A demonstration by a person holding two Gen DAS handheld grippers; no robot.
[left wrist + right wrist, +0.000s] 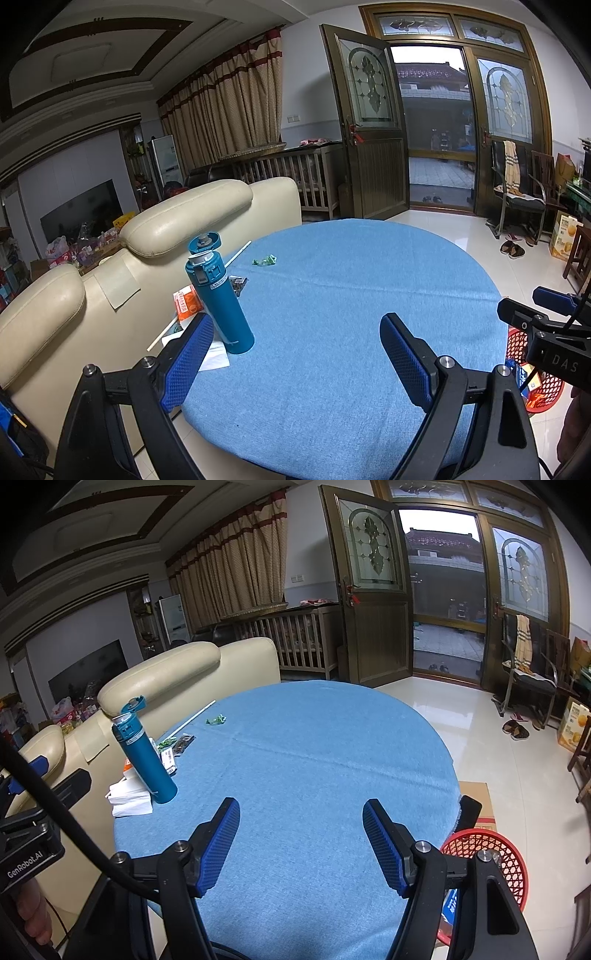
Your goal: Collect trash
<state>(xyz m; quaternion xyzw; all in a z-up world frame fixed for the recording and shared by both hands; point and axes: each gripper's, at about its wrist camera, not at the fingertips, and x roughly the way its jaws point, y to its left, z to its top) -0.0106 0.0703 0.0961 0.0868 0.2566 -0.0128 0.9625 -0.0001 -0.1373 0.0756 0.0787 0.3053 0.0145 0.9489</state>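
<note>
one cardboard box beside right claw only

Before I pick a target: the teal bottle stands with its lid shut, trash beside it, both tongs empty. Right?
Not quite: the teal bottle has its flip lid open, as the left wrist view shows. It does stand upright among the trash, and the left tongs and right tongs are empty.

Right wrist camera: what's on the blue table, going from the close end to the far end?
White tissue paper → teal bottle → barcode wrapper → green candy wrapper → white straw.
</note>
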